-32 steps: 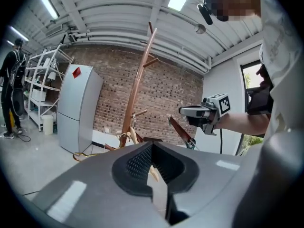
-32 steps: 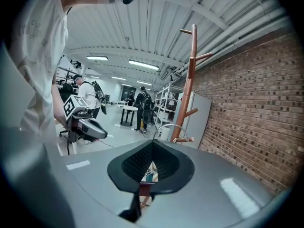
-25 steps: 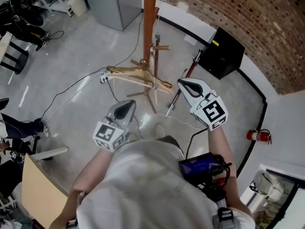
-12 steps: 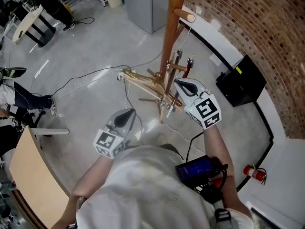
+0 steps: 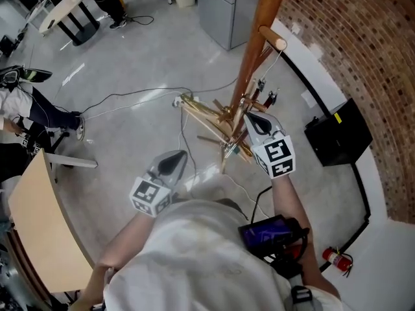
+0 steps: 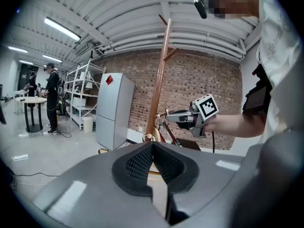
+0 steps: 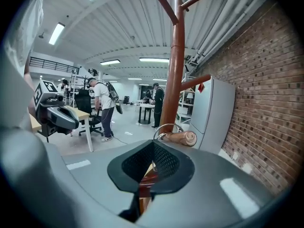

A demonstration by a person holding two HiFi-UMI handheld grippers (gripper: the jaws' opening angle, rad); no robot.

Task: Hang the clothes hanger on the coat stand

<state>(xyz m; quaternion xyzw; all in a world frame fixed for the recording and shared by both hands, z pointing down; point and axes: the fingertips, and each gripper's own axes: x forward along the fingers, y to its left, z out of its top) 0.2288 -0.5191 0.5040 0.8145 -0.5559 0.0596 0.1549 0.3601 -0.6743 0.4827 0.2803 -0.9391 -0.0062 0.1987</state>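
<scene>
The brown coat stand (image 5: 258, 37) rises at the top of the head view, with a peg (image 5: 273, 39) sticking out to the right. My right gripper (image 5: 250, 118) is shut on the wooden clothes hanger (image 5: 206, 116), right beside the pole. In the right gripper view the hanger's wire hook (image 7: 167, 127) arcs just over a lower peg (image 7: 183, 137); whether it rests on that peg I cannot tell. Brown wood shows between the shut right gripper's (image 7: 153, 147) pads. My left gripper (image 5: 172, 161) hangs lower left, shut and empty, its tips (image 6: 153, 145) meeting.
A grey cabinet (image 5: 227, 5) stands behind the coat stand and a black box (image 5: 340, 131) sits by the brick wall (image 5: 363, 37). Cables (image 5: 130, 102) lie on the floor. A wooden board (image 5: 39, 225) and people (image 5: 26, 118) are at the left.
My right gripper has carried the hanger up against the coat stand's pole, toward the peg. The left gripper has kept its place low at the left.
</scene>
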